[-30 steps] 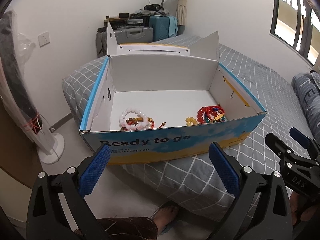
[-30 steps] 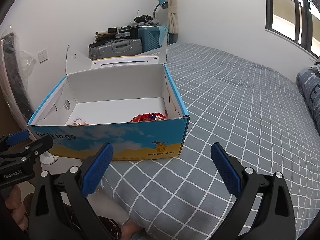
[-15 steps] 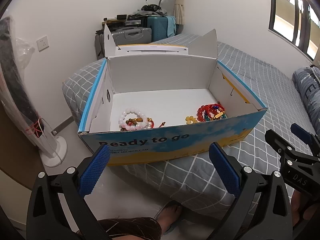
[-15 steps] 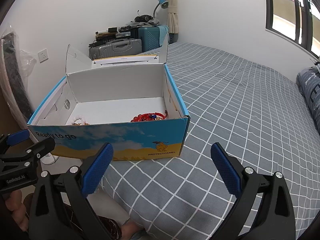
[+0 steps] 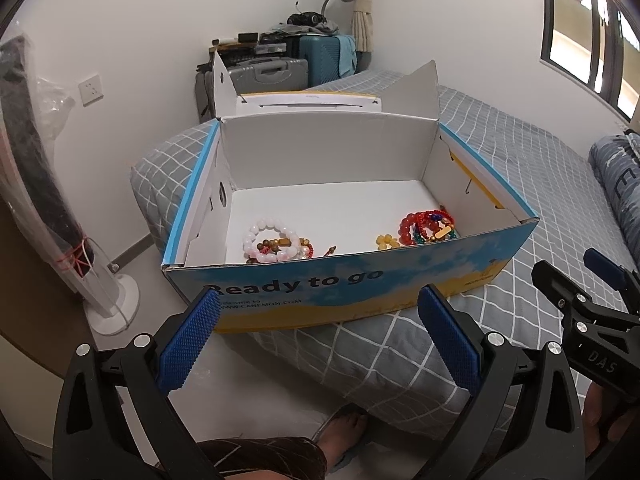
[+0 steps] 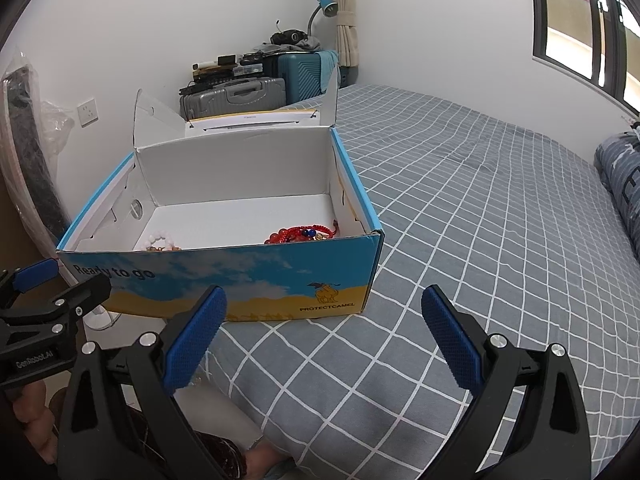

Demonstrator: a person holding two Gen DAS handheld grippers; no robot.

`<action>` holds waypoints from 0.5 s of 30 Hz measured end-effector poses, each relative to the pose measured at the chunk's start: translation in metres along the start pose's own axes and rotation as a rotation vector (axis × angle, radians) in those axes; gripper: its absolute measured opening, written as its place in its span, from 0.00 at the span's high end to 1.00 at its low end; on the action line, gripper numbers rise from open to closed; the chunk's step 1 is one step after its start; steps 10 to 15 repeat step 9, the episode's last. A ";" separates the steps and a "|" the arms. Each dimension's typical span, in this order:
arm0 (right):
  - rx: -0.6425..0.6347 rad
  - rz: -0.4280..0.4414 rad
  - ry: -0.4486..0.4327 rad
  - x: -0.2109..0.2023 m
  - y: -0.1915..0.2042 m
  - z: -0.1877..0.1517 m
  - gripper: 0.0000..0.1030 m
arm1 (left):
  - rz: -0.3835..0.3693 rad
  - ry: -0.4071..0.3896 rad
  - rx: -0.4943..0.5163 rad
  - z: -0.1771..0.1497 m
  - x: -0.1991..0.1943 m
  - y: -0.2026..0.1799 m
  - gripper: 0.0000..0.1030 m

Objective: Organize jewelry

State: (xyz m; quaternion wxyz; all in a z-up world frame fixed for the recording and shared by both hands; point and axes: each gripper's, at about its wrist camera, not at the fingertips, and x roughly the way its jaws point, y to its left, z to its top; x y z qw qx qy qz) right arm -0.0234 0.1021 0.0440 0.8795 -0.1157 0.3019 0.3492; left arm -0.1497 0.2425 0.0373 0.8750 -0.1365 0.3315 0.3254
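Observation:
An open blue-and-yellow cardboard box rests on the corner of the grey checked bed. Inside lie a pink-and-white bead bracelet with brown beads at the left. At the right is a pile of red bead bracelets, with yellow beads beside it. My left gripper hangs open in front of the box's near wall, holding nothing. My right gripper is open over the bedspread, in front of the box's right corner, and holds nothing.
A standing fan wrapped in plastic is left of the bed. Suitcases stack at the far wall under a blue desk lamp. A rolled grey quilt lies at the right. The person's foot is on the floor below.
The left wrist view has crept a little closer and higher over the box, showing more of its floor. The right gripper has hardly moved. Both stay open.

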 end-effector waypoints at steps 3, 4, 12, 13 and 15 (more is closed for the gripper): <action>0.009 0.011 0.000 0.000 -0.001 0.000 0.09 | 0.007 0.006 -0.011 0.001 0.002 0.002 0.05; 0.012 0.015 0.000 0.001 -0.002 0.000 0.09 | 0.007 0.008 -0.015 0.002 0.002 0.003 0.05; 0.015 0.017 -0.002 0.002 -0.003 0.000 0.09 | 0.024 0.004 -0.027 0.002 0.003 0.005 0.05; 0.015 0.017 -0.002 0.002 -0.003 0.000 0.09 | 0.024 0.004 -0.027 0.002 0.003 0.005 0.05; 0.015 0.017 -0.002 0.002 -0.003 0.000 0.09 | 0.024 0.004 -0.027 0.002 0.003 0.005 0.05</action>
